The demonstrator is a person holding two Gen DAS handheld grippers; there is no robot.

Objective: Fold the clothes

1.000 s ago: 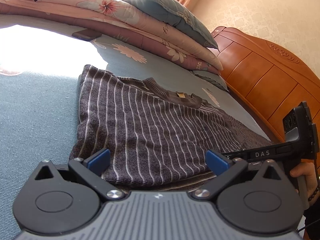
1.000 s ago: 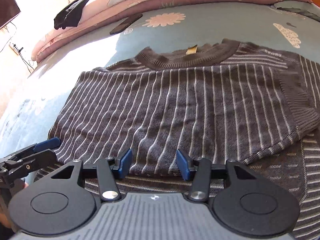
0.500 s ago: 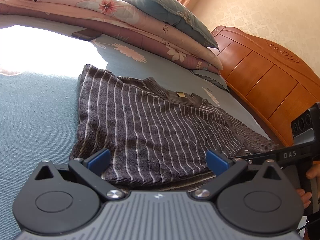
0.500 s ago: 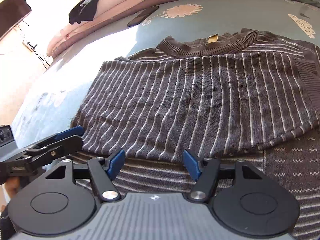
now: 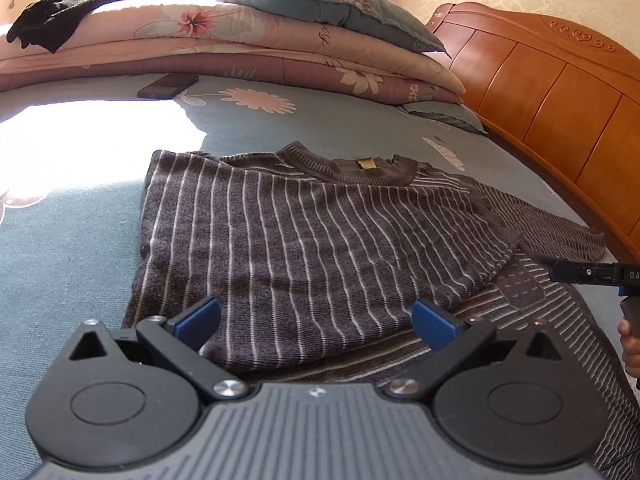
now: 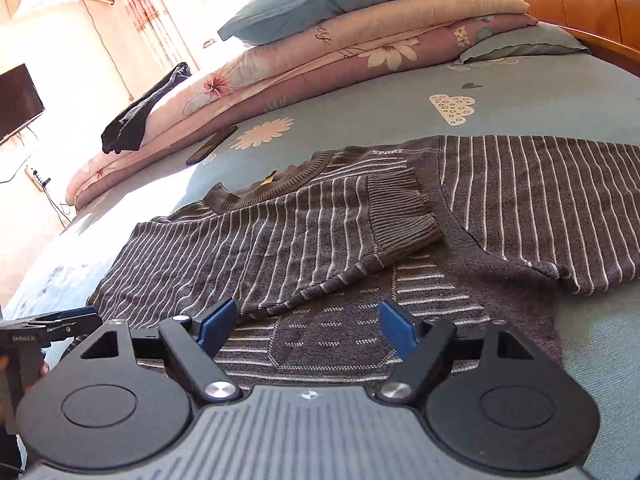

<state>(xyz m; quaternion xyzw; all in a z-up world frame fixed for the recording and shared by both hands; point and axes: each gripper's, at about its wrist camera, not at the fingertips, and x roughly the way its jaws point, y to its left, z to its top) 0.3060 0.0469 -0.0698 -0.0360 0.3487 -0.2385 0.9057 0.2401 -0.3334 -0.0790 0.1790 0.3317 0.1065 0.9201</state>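
Left wrist view: the left gripper (image 5: 316, 316) hovers low over the near hem of a grey striped sweater (image 5: 320, 236), its blue-padded jaws spread wide with nothing between them. The sweater lies flat on a blue bedsheet (image 5: 68, 248), collar (image 5: 348, 168) away from the camera, with one sleeve folded across the body so that its white stripes run toward the collar. At the right edge the right gripper (image 5: 560, 272) reaches in over the sweater's far sleeve, with part of a hand (image 5: 630, 344) on its handle. A dark phone (image 5: 168, 85) lies on the sheet beyond the sweater, before a stack of folded floral quilts (image 5: 240, 44) topped by a blue pillow (image 5: 332, 4) and a black garment (image 5: 68, 8). An orange wooden headboard (image 5: 560, 80) runs along the right.

Right wrist view: the right gripper (image 6: 308, 320) is also wide open and holds nothing, poised above the sweater's patterned lower panel. The folded sleeve's ribbed cuff (image 6: 400, 212) rests on the sweater's chest, and the other sleeve (image 6: 540, 200) stretches out to the right on the sheet. At the left edge the left gripper (image 6: 76, 316) shows beside the hem; whether its jaws are apart cannot be told from here. A dark screen (image 6: 16, 100) hangs on the wall at far left.
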